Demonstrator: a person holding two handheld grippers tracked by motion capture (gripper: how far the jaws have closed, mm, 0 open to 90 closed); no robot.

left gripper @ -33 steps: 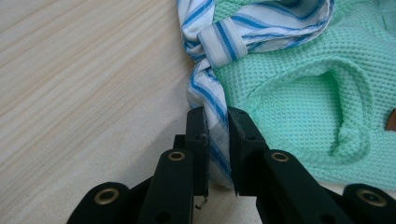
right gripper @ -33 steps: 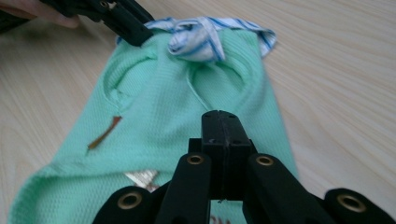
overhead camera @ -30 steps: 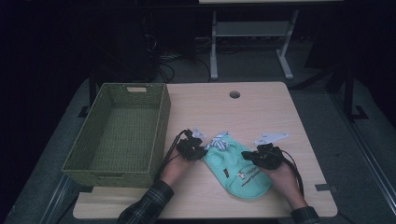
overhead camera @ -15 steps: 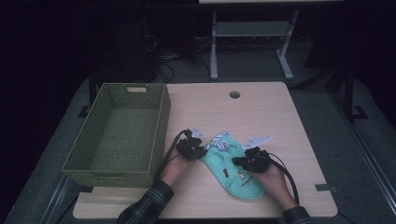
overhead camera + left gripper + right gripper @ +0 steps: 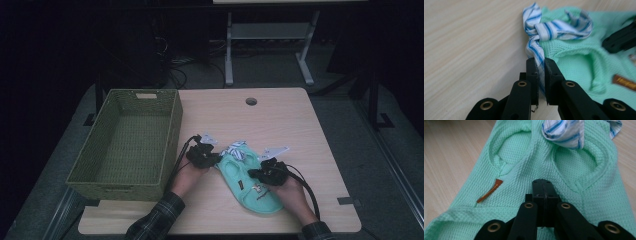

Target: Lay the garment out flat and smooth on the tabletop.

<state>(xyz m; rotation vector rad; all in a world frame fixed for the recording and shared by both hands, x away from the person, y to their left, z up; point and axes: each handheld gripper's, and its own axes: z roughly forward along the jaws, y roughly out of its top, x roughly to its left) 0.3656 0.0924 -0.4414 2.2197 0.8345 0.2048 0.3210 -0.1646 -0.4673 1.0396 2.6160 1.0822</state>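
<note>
A green wicker basket [image 5: 125,142] is seen at the left of the counter [image 5: 280,120], open and with nothing inside. Just right of it, the left claw [image 5: 541,65] has just been closing, and the striped collar [image 5: 536,53] of a small mint green shirt [image 5: 250,182] is pinched between its jaws. The shirt is laid flat (long way slanting from the collar down toward the right hand). The right claw [image 5: 543,185] is squeezed shut and rests on the shirt's middle. The basket is nearer the left hand.
</note>
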